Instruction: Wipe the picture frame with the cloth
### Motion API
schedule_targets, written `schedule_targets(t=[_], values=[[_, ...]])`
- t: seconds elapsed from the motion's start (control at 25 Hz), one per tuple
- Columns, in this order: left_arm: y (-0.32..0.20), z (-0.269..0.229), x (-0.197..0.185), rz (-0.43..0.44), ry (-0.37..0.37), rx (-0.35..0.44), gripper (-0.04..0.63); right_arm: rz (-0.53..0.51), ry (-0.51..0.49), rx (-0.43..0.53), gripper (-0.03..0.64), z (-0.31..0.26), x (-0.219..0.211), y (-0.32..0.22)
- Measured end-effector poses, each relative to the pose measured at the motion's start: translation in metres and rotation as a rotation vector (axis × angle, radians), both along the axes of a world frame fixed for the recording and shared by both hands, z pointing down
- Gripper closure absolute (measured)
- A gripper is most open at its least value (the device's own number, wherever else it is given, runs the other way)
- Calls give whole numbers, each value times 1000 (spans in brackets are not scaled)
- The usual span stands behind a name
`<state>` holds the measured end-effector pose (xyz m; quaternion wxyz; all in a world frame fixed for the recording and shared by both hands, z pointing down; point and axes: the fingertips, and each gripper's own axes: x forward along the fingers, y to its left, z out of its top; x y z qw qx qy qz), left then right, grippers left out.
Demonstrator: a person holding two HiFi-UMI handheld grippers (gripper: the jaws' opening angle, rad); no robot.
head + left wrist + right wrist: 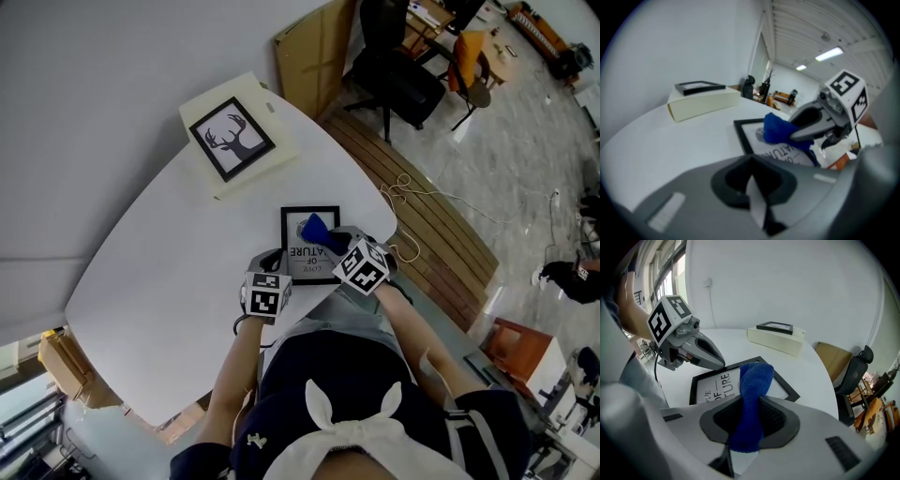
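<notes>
A black picture frame (pixel 285 234) with a white print lies flat near the table's front edge. My right gripper (pixel 330 240) is shut on a blue cloth (pixel 314 228), and the cloth's free end rests on the frame's glass. In the right gripper view the cloth (pixel 752 385) stands up from between the jaws over the frame (pixel 712 385). My left gripper (pixel 278 255) is shut, and its tip (pixel 719 364) rests at the frame's left edge. In the left gripper view, the right gripper (pixel 787 133) presses the cloth (pixel 776 129) onto the frame (pixel 747 138).
A cream box (pixel 267 155) carrying a second framed deer picture (pixel 232 139) sits at the far side of the white table (pixel 169 262). Beyond the table's right edge are a cardboard sheet (pixel 314 52), a black office chair (pixel 398 75) and a white cord (pixel 412 192).
</notes>
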<state>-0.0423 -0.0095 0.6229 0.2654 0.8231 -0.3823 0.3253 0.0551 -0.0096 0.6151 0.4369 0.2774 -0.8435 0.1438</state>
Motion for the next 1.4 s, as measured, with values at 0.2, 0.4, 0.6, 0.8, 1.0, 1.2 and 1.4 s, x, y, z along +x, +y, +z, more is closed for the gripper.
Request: schedule_targets(t=[0.2, 0.4, 0.6, 0.8, 1.0, 1.2, 1.4], values=[[1, 0, 1, -2, -1, 1, 591, -13, -6, -17, 532, 1, -4, 15], [0, 2, 0, -18, 9, -8, 591, -41, -12, -43, 532, 3, -9, 36], [-1, 0, -1, -10, -2, 4, 591, -27, -29, -73, 532, 2, -13, 53], [-1, 0, -1, -17, 6, 6, 591, -22, -42, -93, 532, 3, -17, 70], [0, 0, -1, -18, 6, 4, 591, -31, -41, -91, 532, 2, -19, 76], [-2, 0, -2, -35, 15, -3, 591, -62, -33, -83, 532, 3, -24, 76], [-1, 0, -1, -64, 38, -17, 591, -126, -31, -74, 532, 1, -38, 80]])
